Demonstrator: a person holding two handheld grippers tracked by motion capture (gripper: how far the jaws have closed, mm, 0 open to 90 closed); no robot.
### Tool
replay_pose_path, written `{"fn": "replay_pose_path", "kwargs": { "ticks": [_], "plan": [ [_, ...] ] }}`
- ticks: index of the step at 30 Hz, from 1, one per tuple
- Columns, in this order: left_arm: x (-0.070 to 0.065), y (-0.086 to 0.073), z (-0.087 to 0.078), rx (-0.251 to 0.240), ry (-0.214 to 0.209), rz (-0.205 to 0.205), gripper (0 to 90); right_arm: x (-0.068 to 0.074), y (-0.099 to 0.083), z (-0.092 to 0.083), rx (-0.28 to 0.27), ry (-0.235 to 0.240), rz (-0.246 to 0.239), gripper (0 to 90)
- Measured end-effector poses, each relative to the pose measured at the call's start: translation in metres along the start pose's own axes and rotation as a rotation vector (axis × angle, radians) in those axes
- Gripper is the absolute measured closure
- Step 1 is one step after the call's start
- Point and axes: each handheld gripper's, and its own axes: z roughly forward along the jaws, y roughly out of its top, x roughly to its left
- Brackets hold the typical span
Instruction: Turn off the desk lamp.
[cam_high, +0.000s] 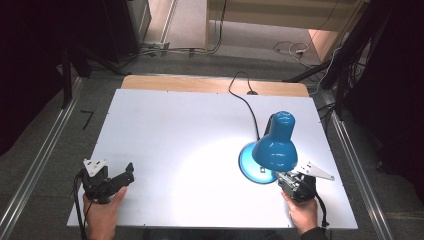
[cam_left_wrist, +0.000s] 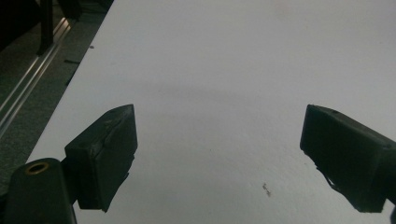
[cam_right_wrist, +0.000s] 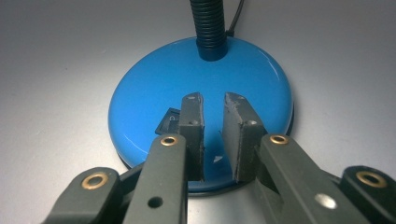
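One white table (cam_high: 165, 135), largest thing here; wooden strip along its far edge. The whole left and middle of the tabletop is bare, so there is wide room to move there. Right side is tighter: the lamp sits near the right edge and toward the near edge.

One blue desk lamp (cam_high: 275, 142), lit, shade tilted down over its own round base (cam_right_wrist: 196, 93), black gooseneck rising from the base's far side, one black cord (cam_high: 245, 102) running to the far edge of the table.

Two grippers. Left gripper (cam_high: 125, 178) at the near-left corner, close to the left edge, jaws spread wide, nothing between them, bare table under them. Right gripper (cam_right_wrist: 214, 135) at the near-right, jaws nearly together with a narrow gap, poised over the near part of the lamp base, nothing clamped; contact with the base cannot be told. One small black switch (cam_right_wrist: 169, 122) on the base, just left of the left jaw.
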Motion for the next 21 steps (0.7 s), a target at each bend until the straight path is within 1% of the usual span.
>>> {"fn": "replay_pose_path", "kwargs": {
  "ticks": [4,8,13,21],
  "plan": [
    [0.0004,0.0,-0.0001,0.001,-0.002,0.0,12.0,0.0024,0.0007,0.0003,-0.006,0.003,-0.005,80.8],
    [0.0003,0.0,-0.0001,0.0,-0.002,0.0,12.0,0.0034,0.0009,0.0016,-0.001,0.003,-0.001,83.0],
    [0.0005,0.0001,-0.0002,0.001,-0.002,0.0,12.0,0.0069,0.0012,0.0033,0.004,0.006,-0.015,87.4],
    [0.001,0.0001,-0.0004,0.001,-0.002,-0.001,12.0,0.0107,0.001,0.0054,0.007,0.014,-0.03,87.7]
  ]
}}
